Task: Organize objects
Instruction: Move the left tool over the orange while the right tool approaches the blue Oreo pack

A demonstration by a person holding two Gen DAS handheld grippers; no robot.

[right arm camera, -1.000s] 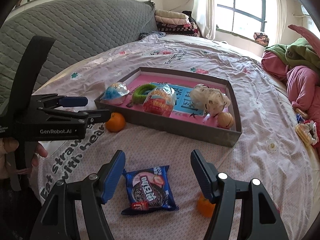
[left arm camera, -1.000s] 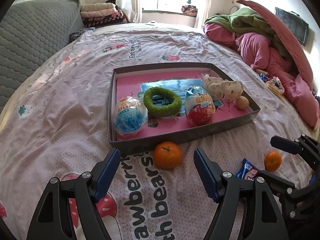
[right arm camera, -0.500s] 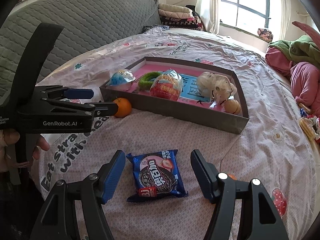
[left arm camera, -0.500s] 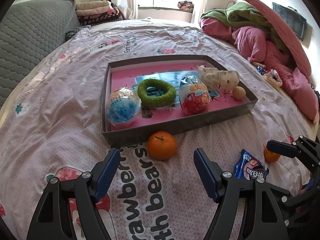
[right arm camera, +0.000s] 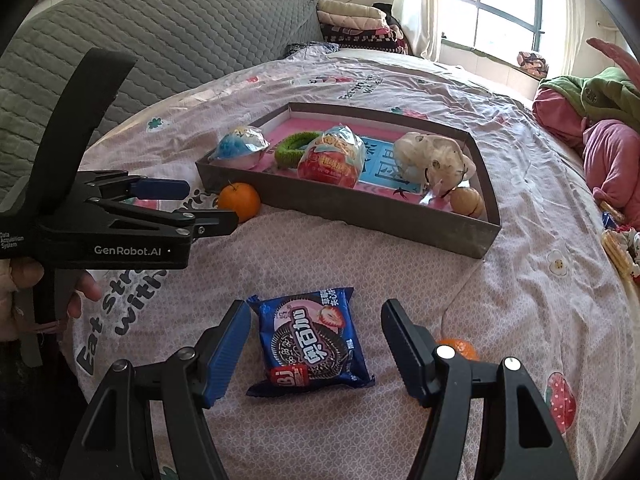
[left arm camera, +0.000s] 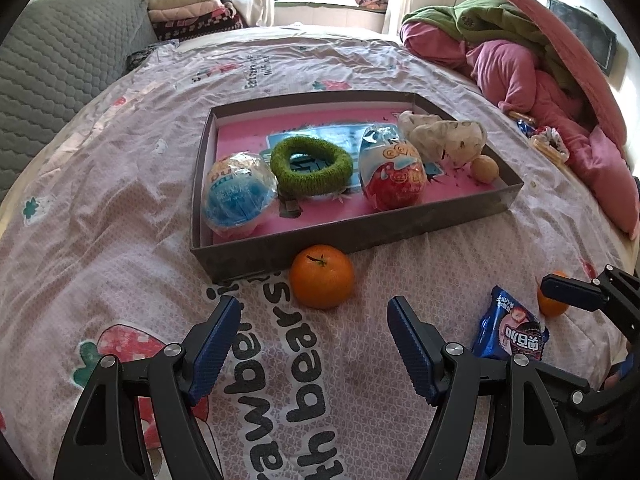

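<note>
Orange fruit (left arm camera: 321, 276) lies just before the tray (left arm camera: 344, 236); left gripper (left arm camera: 312, 344) jaws spread, approaching. Right gripper (right arm camera: 314, 352) jaws spread around biscuit packet (right arm camera: 310, 344). Next: close, lift into tray.

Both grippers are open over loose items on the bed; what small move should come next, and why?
Probably lower the left gripper and shut it on the orange. Its jaws are open and empty, the orange lies just ahead between them, outside the tray. The right gripper likewise brackets the cookie pack.
</note>
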